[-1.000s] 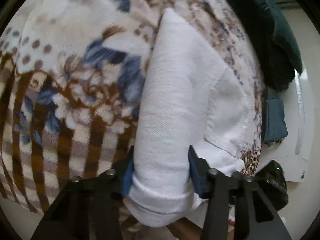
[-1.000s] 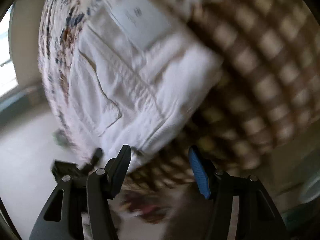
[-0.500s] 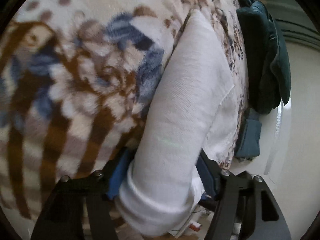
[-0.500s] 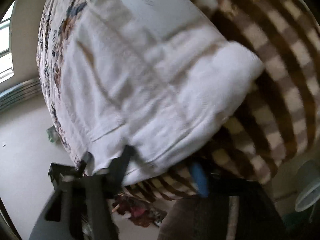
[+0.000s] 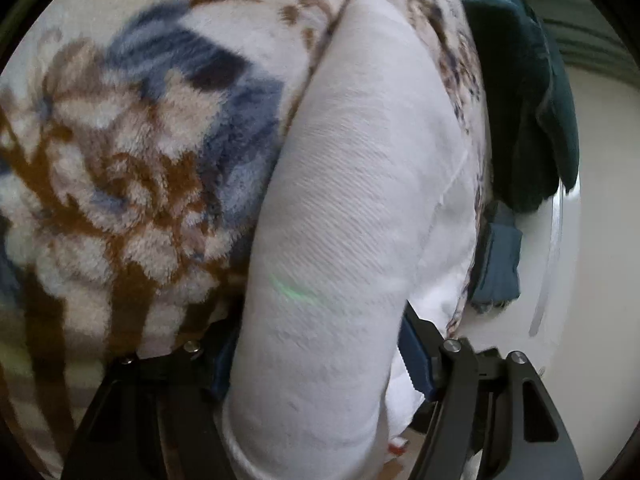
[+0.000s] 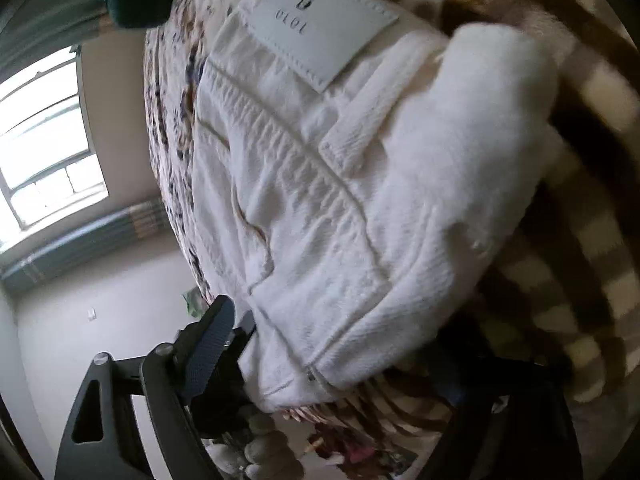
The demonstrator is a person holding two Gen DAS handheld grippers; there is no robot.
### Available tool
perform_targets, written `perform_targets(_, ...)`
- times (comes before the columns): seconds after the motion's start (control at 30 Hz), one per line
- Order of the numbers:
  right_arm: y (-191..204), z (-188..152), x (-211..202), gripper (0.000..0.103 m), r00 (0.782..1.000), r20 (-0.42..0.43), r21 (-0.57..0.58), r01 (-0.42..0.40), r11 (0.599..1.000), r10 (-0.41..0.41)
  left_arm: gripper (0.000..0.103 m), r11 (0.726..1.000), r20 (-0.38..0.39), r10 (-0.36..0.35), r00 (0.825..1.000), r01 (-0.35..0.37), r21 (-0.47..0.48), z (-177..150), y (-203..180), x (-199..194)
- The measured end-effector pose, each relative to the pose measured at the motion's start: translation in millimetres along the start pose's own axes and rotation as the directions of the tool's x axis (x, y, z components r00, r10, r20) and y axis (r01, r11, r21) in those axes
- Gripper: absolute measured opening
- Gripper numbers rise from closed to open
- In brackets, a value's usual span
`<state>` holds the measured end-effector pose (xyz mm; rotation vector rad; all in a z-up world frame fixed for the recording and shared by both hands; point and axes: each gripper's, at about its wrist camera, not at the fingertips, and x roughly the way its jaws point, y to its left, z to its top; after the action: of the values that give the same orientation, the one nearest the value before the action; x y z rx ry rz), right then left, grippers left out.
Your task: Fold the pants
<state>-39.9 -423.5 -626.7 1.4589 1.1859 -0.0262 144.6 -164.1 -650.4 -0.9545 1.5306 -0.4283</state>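
Pants [image 5: 352,200] on floral blanket [image 5: 120,160]; window [image 6: 48,152]; L gripper [image 5: 316,364] slack, R gripper [image 6: 336,356] opening round them.

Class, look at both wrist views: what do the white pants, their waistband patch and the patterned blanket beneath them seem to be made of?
White pants: probably cotton denim, matte; fine diagonal ribbing, stitched seams and a rivet show.
Waistband patch: smooth, pale, likely leather or an imitation; stitched border and a stamped logo.
Patterned blanket: plush fleece, probably synthetic; its fuzzy pile blurs the brown and blue flowers.

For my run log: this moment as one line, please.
left tool: around folded pants | right tool: jaws opening, pants corner between | pants on blanket
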Motion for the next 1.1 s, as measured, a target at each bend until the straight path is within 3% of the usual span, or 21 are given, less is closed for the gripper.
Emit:
perform_targets(0.13, 17, -7, -2, 0.090, 0.999, -0.019, -0.042, 0.038, 0.998, -0.039, 0.065, 1.000, -0.003, -0.001, 1.000, 0.001, 0.009, 1, -12, -2)
perform_targets(0.37, 35, 5, -15, 0.090, 0.999, -0.044, -0.049, 0.027, 0.998, -0.029, 0.065, 0.999, -0.009, -0.015, 1.000, 0.016, 0.046, -2, -33, -12)
perform_targets(0.47, 32, 15, -7, 0.090, 0.993, -0.069, -0.075, 0.086, 0.993, -0.091, 0.065, 0.997, -0.020, 0.001, 1.000, 0.001, 0.072, -2, -41, -7)
perform_targets(0.57, 10, 31, 18, 0.090, 0.984, -0.096, -0.015, 0.149, 0.989, -0.150, 0.065, 0.999, -0.039, 0.030, 0.999, -0.029, 0.035, 2, -29, 2)
perform_targets(0.67, 19, 31, 19, 0.090, 0.981, -0.074, -0.008, 0.181, 0.983, -0.181, 0.065, 1.000, -0.031, 0.001, 1.000, 0.000, 0.005, 3, -29, -4)
perform_targets(0.83, 58, 12, -17, 0.087, 0.981, -0.005, -0.078, 0.193, 0.978, -0.194, 0.065, 1.000, -0.036, -0.014, 0.999, 0.015, 0.022, 2, -37, -10)
perform_targets(0.97, 45, 31, -22, 0.088, 0.967, 0.010, -0.041, 0.255, 0.966, -0.255, 0.065, 1.000, -0.042, 0.006, 0.999, -0.006, 0.007, 6, -32, -3)
perform_targets(1.1, 1, 58, 13, 0.091, 0.980, -0.118, 0.073, 0.168, 0.983, -0.158, 0.065, 1.000, -0.040, 0.002, 0.999, -0.003, -0.026, 7, -21, 3)
